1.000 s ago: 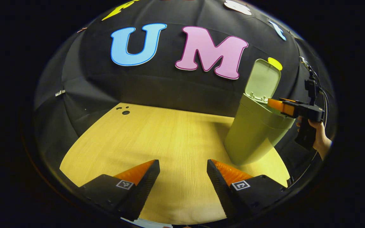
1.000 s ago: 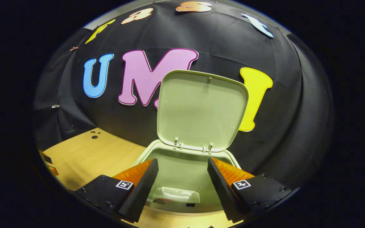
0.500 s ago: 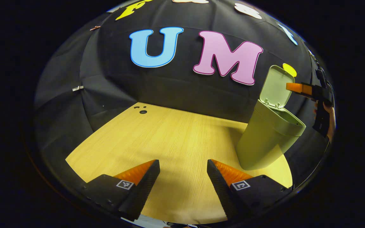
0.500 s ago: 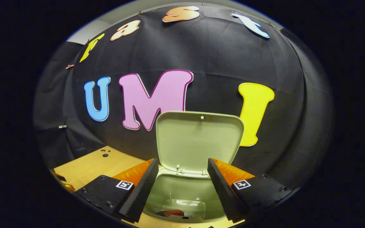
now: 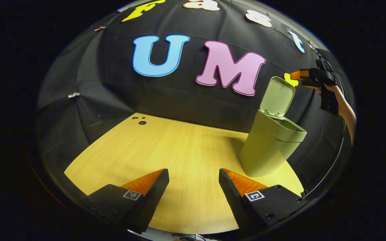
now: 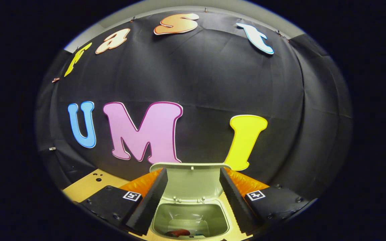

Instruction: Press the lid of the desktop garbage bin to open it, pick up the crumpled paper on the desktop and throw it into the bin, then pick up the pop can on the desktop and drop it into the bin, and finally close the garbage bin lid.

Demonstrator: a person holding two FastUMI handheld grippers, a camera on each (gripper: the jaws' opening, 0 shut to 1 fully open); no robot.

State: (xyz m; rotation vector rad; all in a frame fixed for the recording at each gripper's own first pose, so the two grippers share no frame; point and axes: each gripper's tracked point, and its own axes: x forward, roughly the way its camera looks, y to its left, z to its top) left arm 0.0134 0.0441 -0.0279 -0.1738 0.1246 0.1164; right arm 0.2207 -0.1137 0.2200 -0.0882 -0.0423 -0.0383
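A pale green bin stands at the table's right side with its lid raised upright. In the right gripper view I look down into the open bin, where a red can lies at the bottom. My right gripper is open and holds nothing, high above the bin with the raised lid between its fingers in the view. In the left gripper view the right gripper hangs just above and right of the lid's top edge, held by a hand. My left gripper is open over the table, left of the bin.
The wooden table stretches left of the bin, with small dark holes near its far left corner. The black cloth wall stands close behind the bin.
My right gripper has risen from the bin's mouth to above the lid's top edge, still open. The left gripper's view has shifted slightly.
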